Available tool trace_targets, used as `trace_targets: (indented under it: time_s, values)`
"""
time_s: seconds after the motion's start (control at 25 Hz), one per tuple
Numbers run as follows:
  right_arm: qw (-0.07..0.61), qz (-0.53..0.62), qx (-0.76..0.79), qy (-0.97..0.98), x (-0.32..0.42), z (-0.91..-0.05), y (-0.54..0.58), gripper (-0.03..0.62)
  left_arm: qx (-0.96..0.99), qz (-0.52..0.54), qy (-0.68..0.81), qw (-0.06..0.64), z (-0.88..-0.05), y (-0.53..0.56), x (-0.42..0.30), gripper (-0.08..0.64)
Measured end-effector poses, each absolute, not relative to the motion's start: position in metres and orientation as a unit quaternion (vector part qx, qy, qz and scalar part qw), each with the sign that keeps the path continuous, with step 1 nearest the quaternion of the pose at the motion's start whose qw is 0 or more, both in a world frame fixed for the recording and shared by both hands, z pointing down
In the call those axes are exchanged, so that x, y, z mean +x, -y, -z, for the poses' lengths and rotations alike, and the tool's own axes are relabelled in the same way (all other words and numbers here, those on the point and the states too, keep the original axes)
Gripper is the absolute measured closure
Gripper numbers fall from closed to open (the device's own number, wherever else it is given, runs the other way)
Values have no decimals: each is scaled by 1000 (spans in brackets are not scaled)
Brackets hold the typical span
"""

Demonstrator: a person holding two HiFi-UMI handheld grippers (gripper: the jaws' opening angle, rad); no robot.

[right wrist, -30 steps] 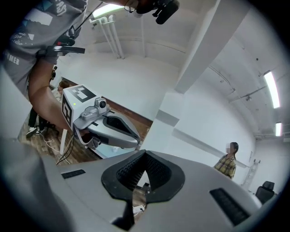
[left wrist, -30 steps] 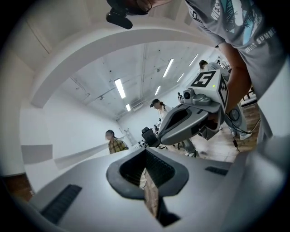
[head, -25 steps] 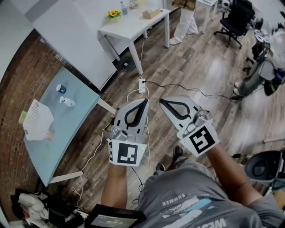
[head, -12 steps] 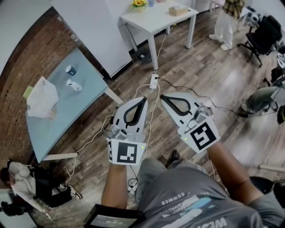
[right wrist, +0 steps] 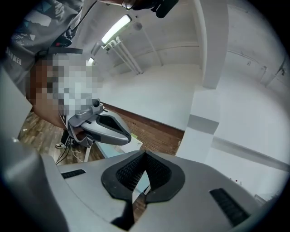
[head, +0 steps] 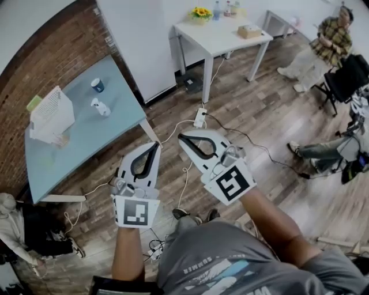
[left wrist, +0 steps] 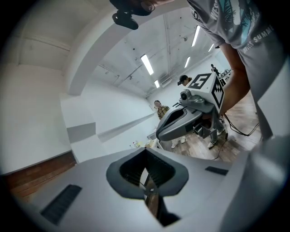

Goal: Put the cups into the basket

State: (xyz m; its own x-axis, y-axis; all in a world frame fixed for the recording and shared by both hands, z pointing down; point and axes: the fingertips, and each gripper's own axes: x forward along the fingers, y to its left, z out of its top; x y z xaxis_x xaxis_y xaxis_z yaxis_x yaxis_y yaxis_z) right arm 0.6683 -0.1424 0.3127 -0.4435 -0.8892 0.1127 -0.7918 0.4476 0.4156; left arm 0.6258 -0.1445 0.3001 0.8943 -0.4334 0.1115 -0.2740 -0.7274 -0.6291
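Observation:
A blue cup (head: 97, 85) stands upright on the pale blue table (head: 115, 129) at the left of the head view. A white cup (head: 101, 107) lies on its side just in front of it. The white slatted basket (head: 51, 114) sits further left on the same table. Both grippers hang over the wooden floor, well short of the table. My left gripper (head: 154, 144) (left wrist: 146, 149) is shut on nothing. My right gripper (head: 181, 137) (right wrist: 145, 153) is beside it, also shut and holding nothing. Each gripper view shows the other gripper and none of the cups.
A white table (head: 222, 37) with yellow flowers (head: 201, 12) and a tissue box (head: 249, 31) stands at the back. A power strip (head: 200, 117) and cables lie on the floor ahead. One person sits at the right (head: 323, 46), another crouches at the bottom left (head: 17, 230).
The view has swung toward the blue table, which now lies closer and higher in frame. Both grippers have shifted left, staying shut. The person at the back has moved right.

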Motion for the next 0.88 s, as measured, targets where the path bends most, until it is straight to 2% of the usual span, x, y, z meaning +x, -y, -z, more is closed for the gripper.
trace_targets:
  time_s: [0.16, 0.36, 0.6, 0.76, 0.88]
  values:
    - [148, 176, 482, 846, 633, -303, 178, 583, -912, 135, -225, 314, -299, 174, 586, 563]
    - [138, 205, 446, 860, 578, -306, 207, 583, -908, 169, -275, 269, -316, 204, 519, 563]
    - [112, 198, 380, 897, 547, -293, 259, 583, -892, 150, -347, 247, -298, 250, 492, 563]
    - [93, 178, 342, 918, 520, -299, 302, 583, -874, 179, -386, 233, -323, 289, 460, 563]
    - [102, 179, 291, 934, 500, -309, 335, 583, -853, 167, -433, 239, -300, 323, 452, 563]
